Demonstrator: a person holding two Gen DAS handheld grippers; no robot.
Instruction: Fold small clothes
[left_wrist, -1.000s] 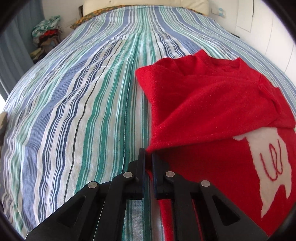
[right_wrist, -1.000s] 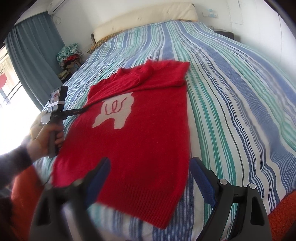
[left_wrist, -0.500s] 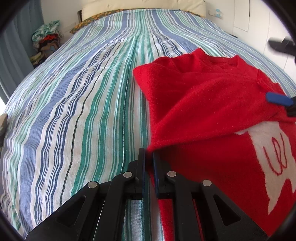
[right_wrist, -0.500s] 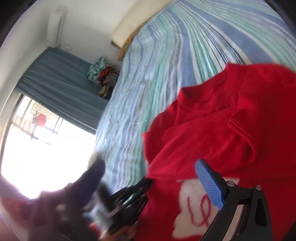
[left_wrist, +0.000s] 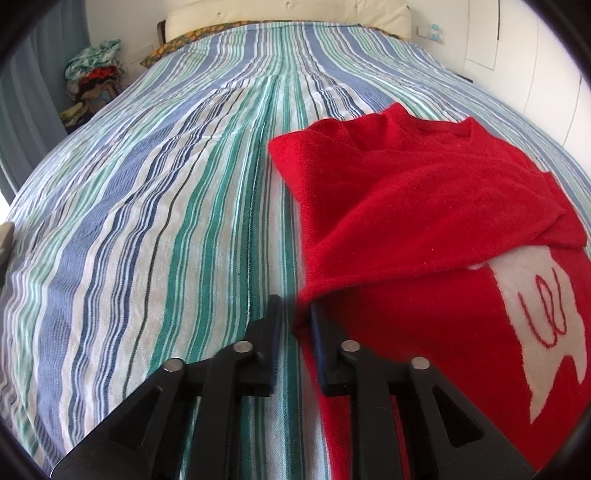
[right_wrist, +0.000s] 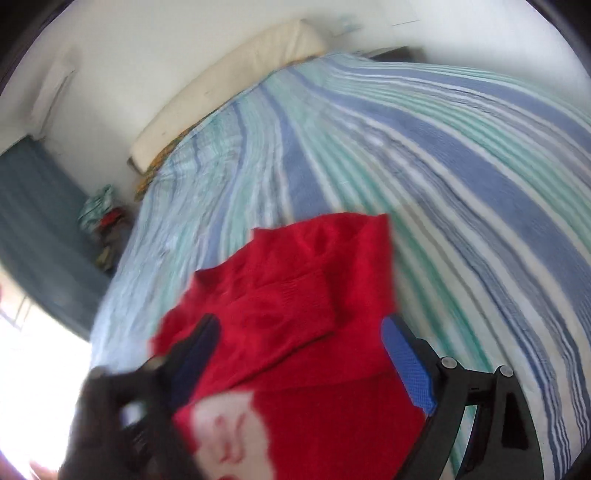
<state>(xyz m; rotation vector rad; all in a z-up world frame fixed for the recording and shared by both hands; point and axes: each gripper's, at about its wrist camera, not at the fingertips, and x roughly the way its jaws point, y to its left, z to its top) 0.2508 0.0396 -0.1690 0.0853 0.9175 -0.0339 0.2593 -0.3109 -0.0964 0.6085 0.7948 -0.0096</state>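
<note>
Left tool (left_wrist: 295, 314) beside red sweater (left_wrist: 424, 206), clothes pile (left_wrist: 94, 79) well apart

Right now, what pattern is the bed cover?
Blue, green and white striped bed cover, clearest in the left wrist view.

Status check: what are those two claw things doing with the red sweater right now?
Left gripper just opened, sweater edge loose between its fingers. Right gripper open, above the folded sleeve. Nothing in the way.
</note>
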